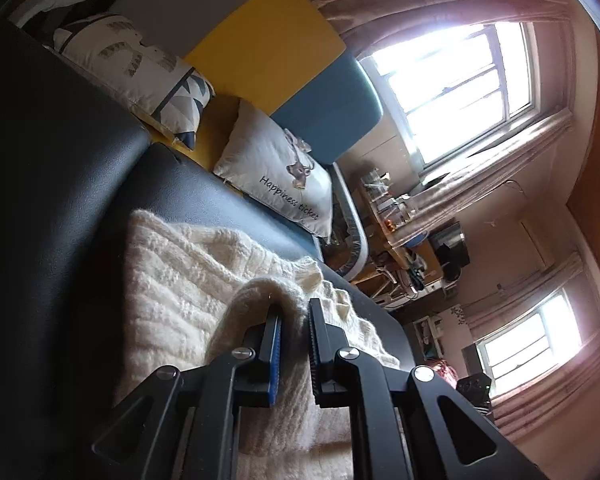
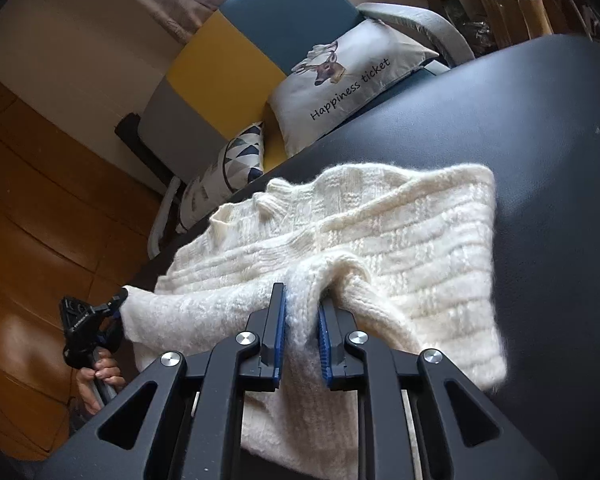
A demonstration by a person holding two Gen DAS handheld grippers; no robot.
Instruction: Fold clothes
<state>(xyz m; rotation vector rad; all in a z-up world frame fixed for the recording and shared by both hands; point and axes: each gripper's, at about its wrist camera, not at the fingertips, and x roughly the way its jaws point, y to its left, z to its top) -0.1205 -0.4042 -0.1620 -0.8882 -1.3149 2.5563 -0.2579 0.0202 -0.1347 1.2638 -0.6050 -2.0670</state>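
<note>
A cream knitted sweater (image 1: 180, 280) lies spread on a dark padded table (image 1: 60, 160). In the left wrist view my left gripper (image 1: 294, 318) is shut on a bunched fold of the knit at its near edge. In the right wrist view the sweater (image 2: 400, 232) stretches across the table (image 2: 540, 140), and my right gripper (image 2: 302, 306) is shut on a raised ridge of the fabric, which fills the gap between the blue pads (image 2: 281, 320). The left gripper (image 2: 118, 304) shows at the lower left, clamped on the sweater's corner off the table edge, with a hand (image 2: 100, 376) on its handle.
Behind the table stands a sofa with yellow (image 2: 220, 64) and blue (image 2: 288, 12) back panels. On it lie a "Happiness ticket" pillow (image 2: 352, 80) and a triangle-patterned pillow (image 2: 236, 160). Wooden floor (image 2: 40, 220) lies left of the table. Bright windows (image 1: 452, 80) and a cluttered desk (image 1: 400, 240) lie beyond.
</note>
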